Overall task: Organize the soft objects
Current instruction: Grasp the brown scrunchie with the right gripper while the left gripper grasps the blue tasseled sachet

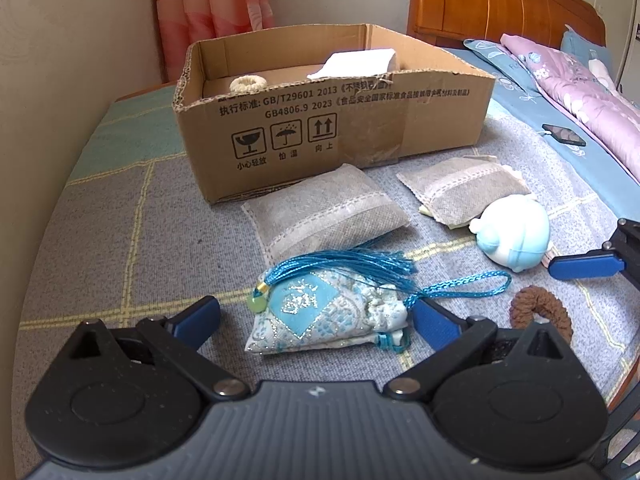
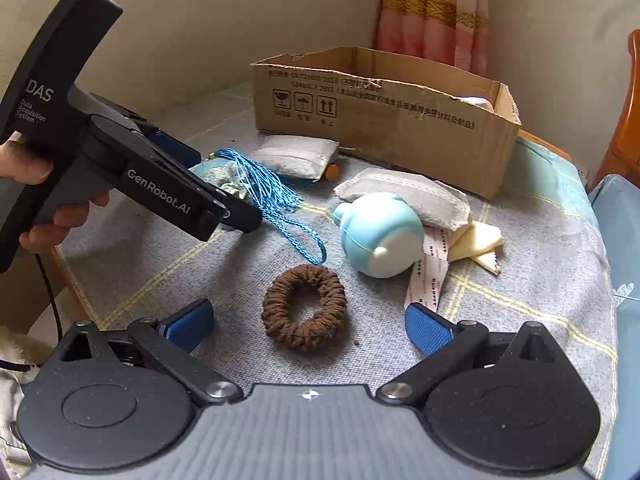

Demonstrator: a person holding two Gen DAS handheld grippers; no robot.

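Left wrist view first: the left gripper [image 1: 316, 316] stands with its jaws spread wide, holding nothing, and the blue-and-white sachet [image 1: 326, 316] lies flat between the two blue pads, its tassel [image 1: 360, 260] fanned out toward the box and its cord loop [image 1: 468, 282] trailing to the right. To take it well, I judge the fingers should come down over the padded body, not the tassel or cord, and close across its narrow width so the pouch hangs level and the strings do not snag the neighbours. Just beyond it rests a grey pouch [image 1: 324, 210], then a second grey pouch [image 1: 464, 192] with the pale blue plush toy [image 1: 514, 236] just beside it.

Right wrist view: the right gripper [image 2: 308, 322] is likewise wide open and empty, with the brown scrunchie [image 2: 306, 308] lying on the bedspread between its fingertips and slightly ahead. A pinch across one side of the ring looks the surer grip, since closing over the hole would catch little.

The cardboard box [image 1: 400, 128] sits open at the far side of the bed [image 1: 100, 240], already holding a cream scrunchie [image 1: 248, 82] and a folded white cloth [image 1: 352, 64]; it appears to be the place for everything. Its front wall is fairly tall, so each lift should clear the rim before release.
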